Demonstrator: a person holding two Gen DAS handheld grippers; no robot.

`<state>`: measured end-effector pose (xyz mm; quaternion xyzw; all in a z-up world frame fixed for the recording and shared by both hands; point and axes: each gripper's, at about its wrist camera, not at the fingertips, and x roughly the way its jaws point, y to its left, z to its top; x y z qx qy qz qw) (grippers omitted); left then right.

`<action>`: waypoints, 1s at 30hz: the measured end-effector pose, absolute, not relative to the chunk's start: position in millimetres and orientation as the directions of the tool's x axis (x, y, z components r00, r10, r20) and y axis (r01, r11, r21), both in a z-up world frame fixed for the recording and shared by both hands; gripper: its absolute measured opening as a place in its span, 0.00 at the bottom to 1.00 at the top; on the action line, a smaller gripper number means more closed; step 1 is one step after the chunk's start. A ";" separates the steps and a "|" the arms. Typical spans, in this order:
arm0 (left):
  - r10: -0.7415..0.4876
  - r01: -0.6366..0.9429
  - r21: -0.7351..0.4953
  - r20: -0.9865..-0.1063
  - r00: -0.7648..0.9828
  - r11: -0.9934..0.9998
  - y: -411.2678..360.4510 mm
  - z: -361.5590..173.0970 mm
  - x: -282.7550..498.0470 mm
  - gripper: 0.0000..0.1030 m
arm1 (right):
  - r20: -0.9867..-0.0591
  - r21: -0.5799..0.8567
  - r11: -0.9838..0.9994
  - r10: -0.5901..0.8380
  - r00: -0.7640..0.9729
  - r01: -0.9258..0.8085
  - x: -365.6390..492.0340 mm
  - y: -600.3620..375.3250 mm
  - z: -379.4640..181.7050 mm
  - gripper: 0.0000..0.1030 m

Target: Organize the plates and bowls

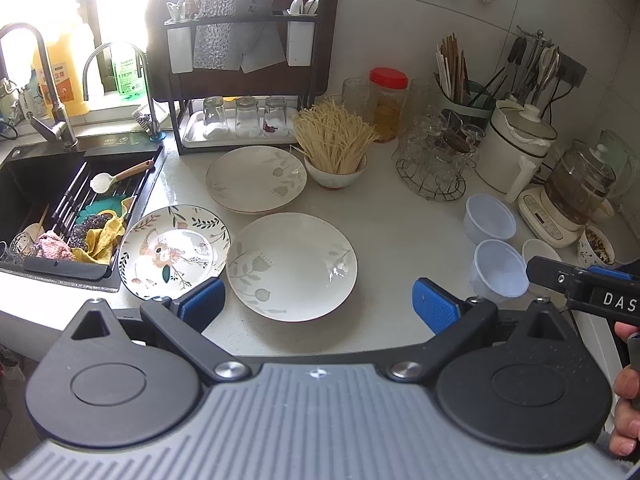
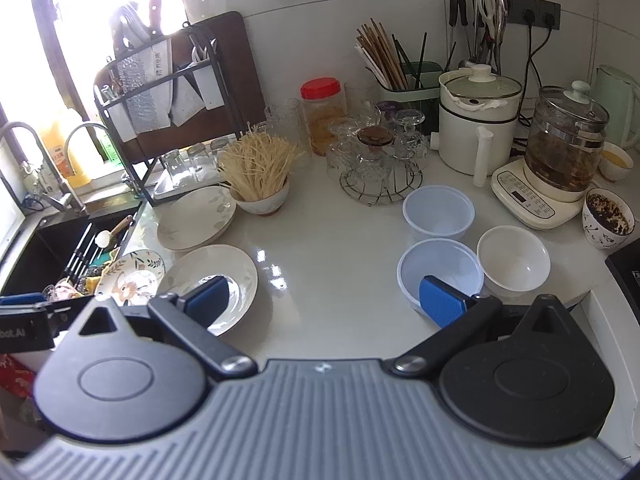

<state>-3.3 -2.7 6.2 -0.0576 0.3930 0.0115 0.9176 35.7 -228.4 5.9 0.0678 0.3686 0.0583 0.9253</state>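
Three plates lie on the white counter: a near leaf-print plate [image 1: 291, 266] [image 2: 218, 286], a far leaf-print plate [image 1: 256, 178] [image 2: 196, 218], and a floral plate [image 1: 174, 250] [image 2: 134, 276] by the sink. Two translucent plastic bowls [image 1: 490, 218] [image 1: 500, 270] [image 2: 439, 212] [image 2: 440, 272] and a white bowl [image 2: 513, 258] [image 1: 540, 250] sit at the right. My left gripper [image 1: 318, 306] is open and empty, above the counter's front edge before the near plate. My right gripper [image 2: 324, 300] is open and empty, between the near plate and the near plastic bowl.
A bowl of dry noodles [image 1: 335, 172] stands behind the plates. A sink [image 1: 36, 192] with rack and rags is at left. A glass rack [image 2: 380, 184], white pot [image 2: 476, 120], kettle [image 2: 564, 140], a cup with residue [image 2: 608, 220] and a knife rack [image 1: 240, 60] crowd the back.
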 end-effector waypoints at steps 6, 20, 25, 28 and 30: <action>-0.032 -0.056 -0.098 -0.721 0.692 0.994 -4.5 7.1 -2.4 0.98 | -0.680 0.160 0.986 0.150 0.717 -0.054 36.4 -228.8 5.9 1.00; -0.035 -0.061 -0.108 -0.721 0.692 0.992 -2.0 6.6 -5.7 0.98 | -0.678 0.164 0.985 0.156 0.719 -0.059 35.3 -229.3 5.2 1.00; -0.038 -0.069 -0.117 -0.724 0.689 0.991 1.0 7.6 -4.8 0.99 | -0.679 0.164 0.985 0.155 0.717 -0.058 34.8 -229.2 5.6 1.00; -0.048 -0.063 -0.125 -0.724 0.688 0.990 -0.9 7.4 -3.5 0.99 | -0.679 0.160 0.985 0.153 0.718 -0.058 34.3 -229.5 6.5 1.00; -0.051 -0.055 -0.122 -0.726 0.685 0.991 -2.4 6.9 -3.2 0.99 | -0.677 0.157 0.986 0.152 0.721 -0.060 32.9 -230.3 6.3 1.00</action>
